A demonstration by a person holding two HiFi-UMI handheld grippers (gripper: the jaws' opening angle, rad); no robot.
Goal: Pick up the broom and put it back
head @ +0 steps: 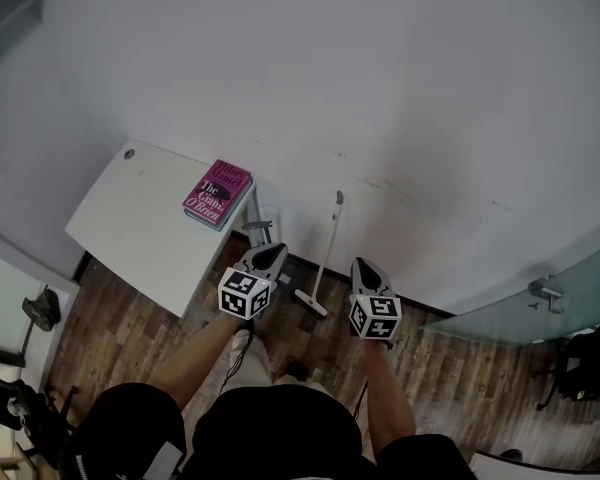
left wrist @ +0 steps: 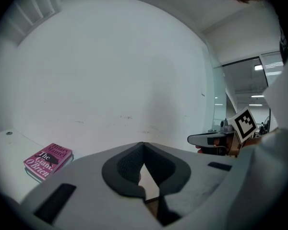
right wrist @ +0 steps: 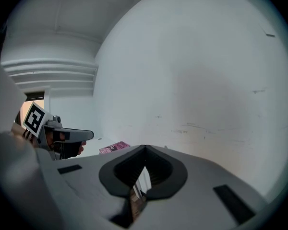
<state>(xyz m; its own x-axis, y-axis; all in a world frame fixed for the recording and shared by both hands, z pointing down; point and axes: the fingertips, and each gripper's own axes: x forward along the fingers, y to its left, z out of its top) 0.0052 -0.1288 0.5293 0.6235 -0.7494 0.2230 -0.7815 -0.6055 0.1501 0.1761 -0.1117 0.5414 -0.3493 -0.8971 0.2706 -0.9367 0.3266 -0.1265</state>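
Basically looks done. Seeing the broom (head: 328, 253) upright, leaned on the far wall (head: 400, 88), with its head (head: 312, 302) down on the wood floor (head: 450, 368), just right of the white table (head: 140, 228). Reading that as parked, not dropped. Can't confirm the spot as its proper home from these views.

Checked the left gripper (head: 268, 256): reads closed tip to tip, nothing pinched, only a sliver of background through the gap behind the tips. Same for the right gripper (head: 368, 270): closed up, holding nothing. Seeing both raised in front of the body, aimed at the far wall, flanking the broom on the near left and near right, clear of the handle.

Also noting a pink book (head: 218, 194) on the table's far right corner, apart from the broom and no part of the job.

Judging the remainder: pick-up and return apparently complete, nothing left beyond a check on the lean. Worth watching for a slide along the smooth floor, with no hook or clip visible on the wall.
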